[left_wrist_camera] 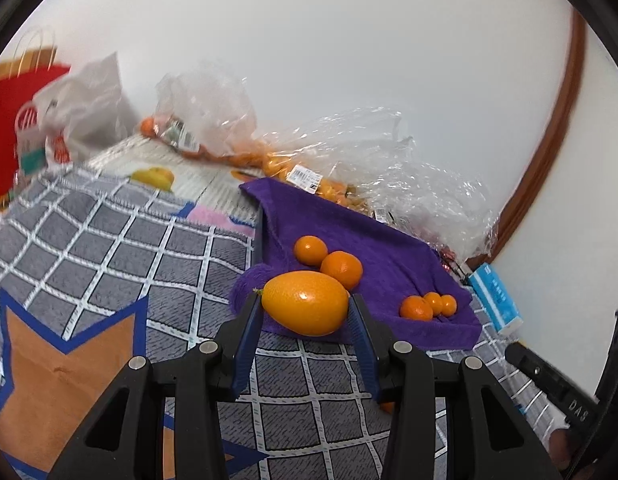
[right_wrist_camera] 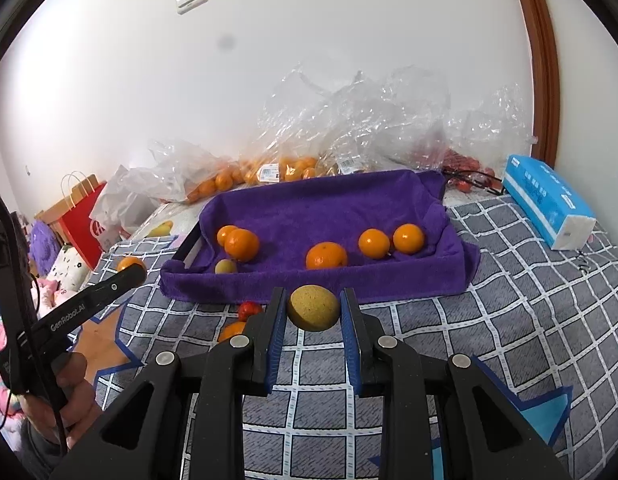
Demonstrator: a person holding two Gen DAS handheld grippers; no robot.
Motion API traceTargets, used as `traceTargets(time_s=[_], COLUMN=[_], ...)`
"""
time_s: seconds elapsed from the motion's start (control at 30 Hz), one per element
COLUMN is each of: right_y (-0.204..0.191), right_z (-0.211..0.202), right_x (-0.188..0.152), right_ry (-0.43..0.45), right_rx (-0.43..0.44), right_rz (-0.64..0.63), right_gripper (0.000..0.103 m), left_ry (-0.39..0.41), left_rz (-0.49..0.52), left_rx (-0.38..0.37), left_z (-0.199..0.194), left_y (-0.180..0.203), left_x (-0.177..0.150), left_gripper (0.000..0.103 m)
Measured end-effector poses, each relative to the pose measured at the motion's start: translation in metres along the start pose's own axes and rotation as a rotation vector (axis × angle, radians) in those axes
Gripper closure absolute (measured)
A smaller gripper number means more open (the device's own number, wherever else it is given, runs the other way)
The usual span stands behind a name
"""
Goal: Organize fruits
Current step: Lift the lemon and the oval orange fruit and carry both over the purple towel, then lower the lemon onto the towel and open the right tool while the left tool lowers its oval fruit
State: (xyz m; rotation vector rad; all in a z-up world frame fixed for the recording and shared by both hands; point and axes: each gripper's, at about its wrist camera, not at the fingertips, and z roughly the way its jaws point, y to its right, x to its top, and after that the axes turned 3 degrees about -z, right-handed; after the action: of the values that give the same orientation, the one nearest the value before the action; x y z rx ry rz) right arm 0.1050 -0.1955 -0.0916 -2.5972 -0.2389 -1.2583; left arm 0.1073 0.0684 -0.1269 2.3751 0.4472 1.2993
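Observation:
My left gripper [left_wrist_camera: 305, 312] is shut on a large yellow-orange oval fruit [left_wrist_camera: 305, 308], held over the near edge of the tray lined with a purple towel [left_wrist_camera: 389, 248]. Two oranges [left_wrist_camera: 341, 270] lie just behind it in the tray, and three small ones [left_wrist_camera: 433, 303] sit at the tray's right. My right gripper [right_wrist_camera: 313, 312] is shut on a round speckled yellow fruit [right_wrist_camera: 313, 307] just in front of the purple tray [right_wrist_camera: 329, 208]. Several oranges [right_wrist_camera: 327, 256] and a small greenish fruit [right_wrist_camera: 225, 267] lie inside that tray.
A red fruit [right_wrist_camera: 249, 309] and an orange [right_wrist_camera: 232, 330] lie on the checked blanket [right_wrist_camera: 509, 300] before the tray. Clear plastic bags of oranges [right_wrist_camera: 245, 172] line the wall. A blue tissue pack [right_wrist_camera: 549, 204] lies right, a red paper bag [right_wrist_camera: 83, 216] left. A person's hand [right_wrist_camera: 69, 392] is at left.

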Motion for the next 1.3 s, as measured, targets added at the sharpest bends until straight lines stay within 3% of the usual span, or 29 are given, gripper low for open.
traceTargets(time_s=[0.17, 0.53, 0.83, 1.3], right_y=[0.001, 0.005, 0.011, 0.029], right_z=[-0.002, -0.005, -0.004, 0.011], right_x=[0.001, -0.002, 0.017, 0.054], right_ry=[0.003, 0.008, 0.043, 0.093], right_rx=[0.004, 0.002, -0.016, -0.045], right_rz=[0.003, 0.009, -0.013, 0.005], right_gripper=[0.076, 0.076, 0.076, 0.076], left_ry=[-0.003, 0.022, 0.055, 0.078], left_rz=[-0.038, 0.016, 0.092, 0.155], left_rx=[0.015, 0.063, 0.059, 0.037], left_z=[0.003, 0.001, -0.015, 0.009], left_y=[-0.007, 0.003, 0.026, 0.050], left_x=[0.001, 0.003, 0.032, 0.078], left_gripper=[0.062, 0.062, 0.062, 0.062])
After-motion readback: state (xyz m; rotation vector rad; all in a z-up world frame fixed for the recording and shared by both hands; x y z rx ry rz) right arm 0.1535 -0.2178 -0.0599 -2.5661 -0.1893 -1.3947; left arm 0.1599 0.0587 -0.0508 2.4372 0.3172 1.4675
